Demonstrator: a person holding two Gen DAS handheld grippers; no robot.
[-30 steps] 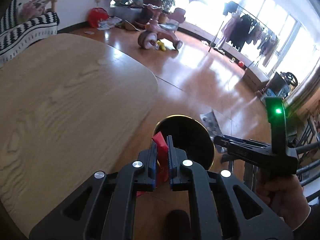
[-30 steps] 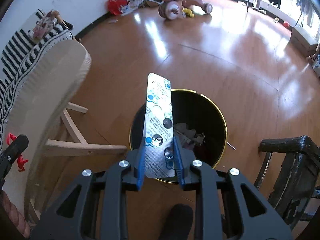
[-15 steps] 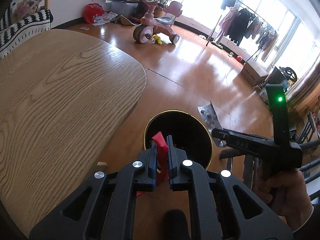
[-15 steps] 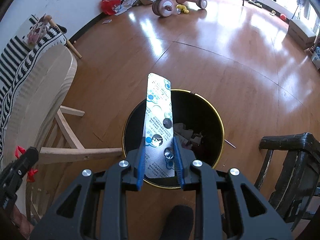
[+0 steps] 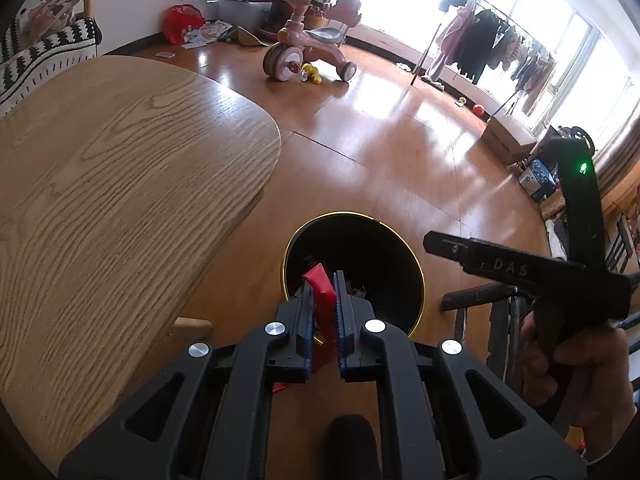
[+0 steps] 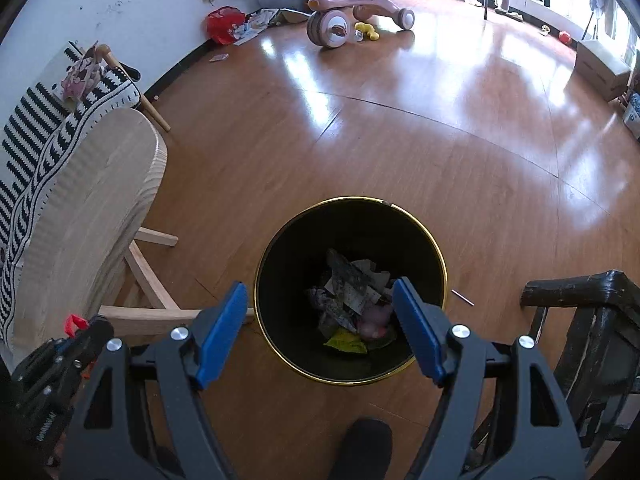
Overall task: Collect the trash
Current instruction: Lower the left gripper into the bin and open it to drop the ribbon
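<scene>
While the right gripper (image 6: pixel 320 312) is hanging over the black bin (image 6: pixel 430 240) with its jaws opening and nothing between them, the real worry is the other hand. The left gripper (image 5: pixel 323 308) is pinching a red scrap (image 5: pixel 320 280) tight between its blue pads, and from where I'm watching it's sitting over the near lip of the bin rather than the middle. If it's letting go from there, I reckon that light bit of wrapper is catching the gold rim or drifting onto the floor on the near side. It could also be clinging to a pad instead of dropping.

The bin itself is sitting straight ahead of and below both grippers, already holding crumpled paper and a yellow wrapper (image 6: pixel 346 342). The wooden table (image 5: pixel 120 184) is off to the left gripper's left, and a dark chair (image 6: pixel 592 312) is just right of the right one.
</scene>
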